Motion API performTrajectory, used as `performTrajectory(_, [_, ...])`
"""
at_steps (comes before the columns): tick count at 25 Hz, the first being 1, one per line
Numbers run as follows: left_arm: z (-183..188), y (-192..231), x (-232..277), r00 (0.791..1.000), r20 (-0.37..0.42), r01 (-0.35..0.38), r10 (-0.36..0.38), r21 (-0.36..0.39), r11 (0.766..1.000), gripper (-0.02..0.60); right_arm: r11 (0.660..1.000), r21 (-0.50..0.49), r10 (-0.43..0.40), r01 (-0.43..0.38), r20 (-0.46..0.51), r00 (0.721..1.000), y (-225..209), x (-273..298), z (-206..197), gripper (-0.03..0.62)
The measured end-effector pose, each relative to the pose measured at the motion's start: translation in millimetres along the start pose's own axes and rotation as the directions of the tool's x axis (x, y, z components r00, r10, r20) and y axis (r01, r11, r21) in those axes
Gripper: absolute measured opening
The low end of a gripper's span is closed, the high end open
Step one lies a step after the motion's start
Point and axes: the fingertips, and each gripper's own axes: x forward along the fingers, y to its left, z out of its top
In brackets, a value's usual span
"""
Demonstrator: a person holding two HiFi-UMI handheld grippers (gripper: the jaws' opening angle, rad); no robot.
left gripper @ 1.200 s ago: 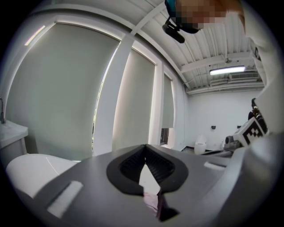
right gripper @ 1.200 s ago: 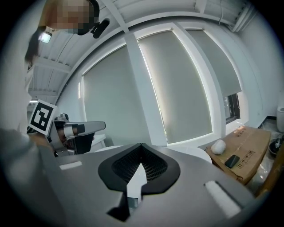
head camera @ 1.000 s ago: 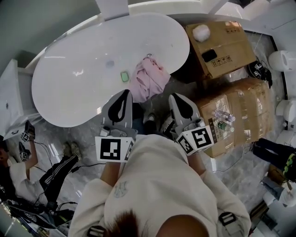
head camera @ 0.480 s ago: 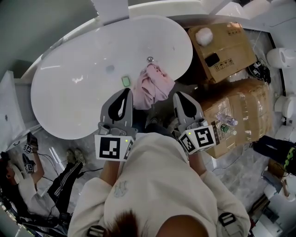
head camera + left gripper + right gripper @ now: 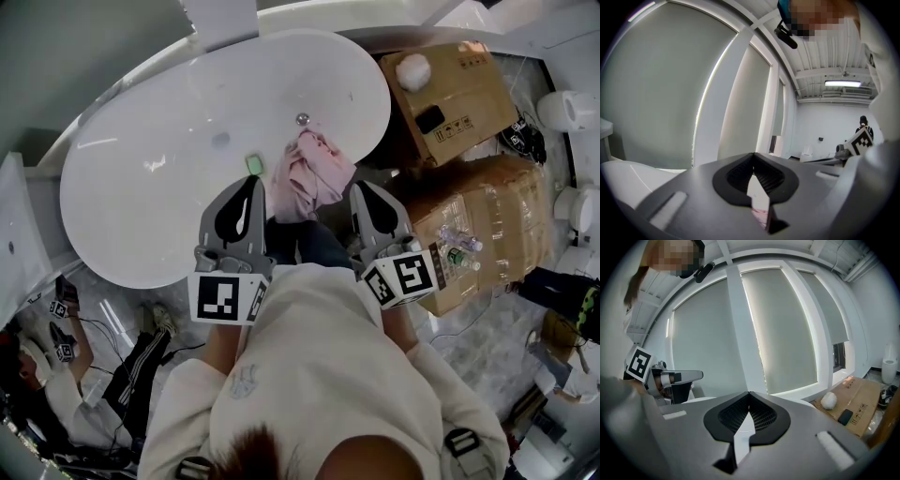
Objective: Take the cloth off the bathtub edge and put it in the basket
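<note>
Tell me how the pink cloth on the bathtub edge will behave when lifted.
Probably floppy: the pink cloth lies crumpled in folds, draping over the bathtub rim. Likely light, thin fabric, so it should sag and trail from one pinch.

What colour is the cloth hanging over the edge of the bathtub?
The cloth is pale pink, clearest in the head view.

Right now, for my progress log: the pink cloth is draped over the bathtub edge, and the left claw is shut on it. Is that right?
Not quite. The pink cloth is draped over the bathtub edge, but the left claw is shut on nothing. The left gripper view shows its jaws closed together with no cloth pinched between them.
</note>
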Motion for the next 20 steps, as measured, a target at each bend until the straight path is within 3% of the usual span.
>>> performTrajectory(20, [10.0, -29.6, 13.6, 0.999, 0.008, -0.048, 0.048, -0.011, 0.999, 0.049, 0.998, 0.012, 0.070, -0.069, -0.008, 0.998, -28.7, 0.3, 11.9, 0.000])
